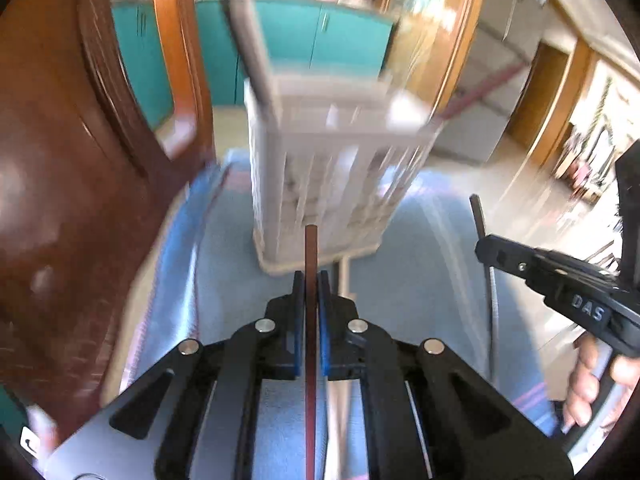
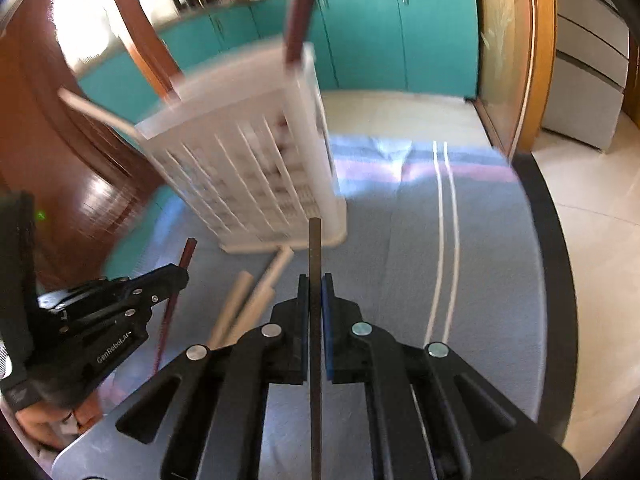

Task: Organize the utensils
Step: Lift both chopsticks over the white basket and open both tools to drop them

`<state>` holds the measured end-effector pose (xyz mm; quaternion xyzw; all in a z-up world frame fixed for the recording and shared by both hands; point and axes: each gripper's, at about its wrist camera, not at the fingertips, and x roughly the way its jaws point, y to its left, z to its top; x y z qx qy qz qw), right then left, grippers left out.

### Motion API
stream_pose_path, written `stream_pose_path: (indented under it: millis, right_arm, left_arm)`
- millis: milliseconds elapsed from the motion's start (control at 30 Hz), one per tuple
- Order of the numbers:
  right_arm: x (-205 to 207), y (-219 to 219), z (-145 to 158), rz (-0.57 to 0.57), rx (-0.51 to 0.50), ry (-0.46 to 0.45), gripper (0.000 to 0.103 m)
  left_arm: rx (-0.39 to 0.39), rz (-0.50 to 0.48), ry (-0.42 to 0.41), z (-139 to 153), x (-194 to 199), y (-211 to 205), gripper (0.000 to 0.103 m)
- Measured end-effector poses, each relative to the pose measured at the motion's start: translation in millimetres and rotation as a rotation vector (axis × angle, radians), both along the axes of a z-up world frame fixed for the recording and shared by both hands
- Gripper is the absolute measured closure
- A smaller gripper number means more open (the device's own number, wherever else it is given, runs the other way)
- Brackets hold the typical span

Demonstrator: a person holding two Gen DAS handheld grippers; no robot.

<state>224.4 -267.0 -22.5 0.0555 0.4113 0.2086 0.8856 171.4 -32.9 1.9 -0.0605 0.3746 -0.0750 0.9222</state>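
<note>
A white slatted utensil holder [image 1: 324, 176] stands on a blue cloth; it also shows in the right wrist view [image 2: 256, 160] with a dark red chopstick [image 2: 298, 12] sticking out of it. My left gripper [image 1: 311, 280] is shut on a brown-red chopstick [image 1: 311, 248] just in front of the holder's base. My right gripper [image 2: 315, 284] is shut on a dark grey chopstick [image 2: 315, 248], to the right of the holder. Each gripper shows in the other's view: the right one [image 1: 486, 246], the left one [image 2: 182, 272]. Both views are blurred.
The blue striped cloth [image 2: 420, 240] covers a round table with a dark rim [image 2: 556, 240]. Grey-white chopsticks [image 2: 256, 296] lie on the cloth before the holder. A brown wooden chair back [image 1: 60, 160] stands at the left. Teal cabinets [image 2: 400, 32] are behind.
</note>
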Motion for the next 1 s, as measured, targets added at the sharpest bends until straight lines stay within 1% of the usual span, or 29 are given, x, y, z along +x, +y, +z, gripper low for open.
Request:
stream_pose_path:
  millis: [33,67,133,167,200,233,267,333,367,433,467,500,533,567,600,633,700,733,767,867,1000]
  right_arm:
    - [-6,-4,11,0.005,0.022,-0.021,0.096]
    - [-11,-10,23,0.009,0.040,-0.042,0.096]
    - [-18,-22,50,0.017,0.084,-0.087,0.096]
    - [-22,-27,60,0.020,0.104,-0.107,0.096]
    - [-28,-32,74,0.018,0.129,-0.134,0.096]
    - [-30,-36,86,0.013,0.146,-0.155,0.096]
    - [-33,-39,97,0.009,0.163,-0.180,0.096]
    - [-37,-47,125,0.004,0.210,-0.250,0.096]
    - [-38,-50,136,0.002,0.232,-0.280,0.096]
    - [-38,-55,160,-0.022,0.262,-0.349,0.096]
    - [-38,-56,171,-0.047,0.269,-0.390,0.096]
    - [-35,-57,177,-0.065,0.274,-0.419,0.096]
    - [-34,-58,183,-0.079,0.281,-0.447,0.096]
    - [-34,-58,188,-0.092,0.290,-0.474,0.096]
    - [-37,-57,194,-0.106,0.303,-0.516,0.096]
    - [-38,-56,196,-0.116,0.307,-0.550,0.096]
    - [-36,-52,200,-0.159,0.294,-0.640,0.096]
    - [-33,-49,200,-0.180,0.281,-0.663,0.096]
    - [-29,-46,197,-0.193,0.267,-0.678,0.096]
    - [-9,-34,176,-0.195,0.226,-0.670,0.096]
    - [16,-14,145,-0.165,0.175,-0.598,0.096]
  left_arm:
    - [-0.015,-0.006,-0.030,12,-6,2,0.096]
    - [-0.038,-0.018,-0.086,34,-16,4,0.096]
    - [-0.059,-0.033,-0.167,63,-31,6,0.096]
    - [-0.070,-0.041,-0.233,87,-40,7,0.096]
    - [-0.078,-0.043,-0.268,98,-43,8,0.096]
    - [-0.095,-0.044,-0.332,119,-48,11,0.096]
    - [-0.107,-0.038,-0.376,131,-50,13,0.096]
    - [-0.131,-0.002,-0.473,153,-53,17,0.096]
    - [-0.149,0.035,-0.538,164,-54,22,0.096]
    - [-0.159,0.107,-0.647,176,-59,29,0.096]
    - [-0.150,0.159,-0.694,179,-55,32,0.096]
    - [-0.143,0.209,-0.725,178,-49,35,0.096]
    - [-0.141,0.226,-0.735,176,-49,40,0.096]
    - [-0.124,0.265,-0.745,170,-41,40,0.096]
    - [-0.096,0.292,-0.742,164,-32,38,0.096]
    - [-0.081,0.297,-0.733,159,-28,36,0.096]
    - [-0.069,0.291,-0.691,146,-9,31,0.096]
    - [-0.065,0.290,-0.675,142,-8,32,0.096]
    - [-0.054,0.289,-0.651,134,1,29,0.096]
    - [-0.027,0.281,-0.610,122,11,24,0.096]
    - [-0.003,0.263,-0.567,108,16,19,0.096]
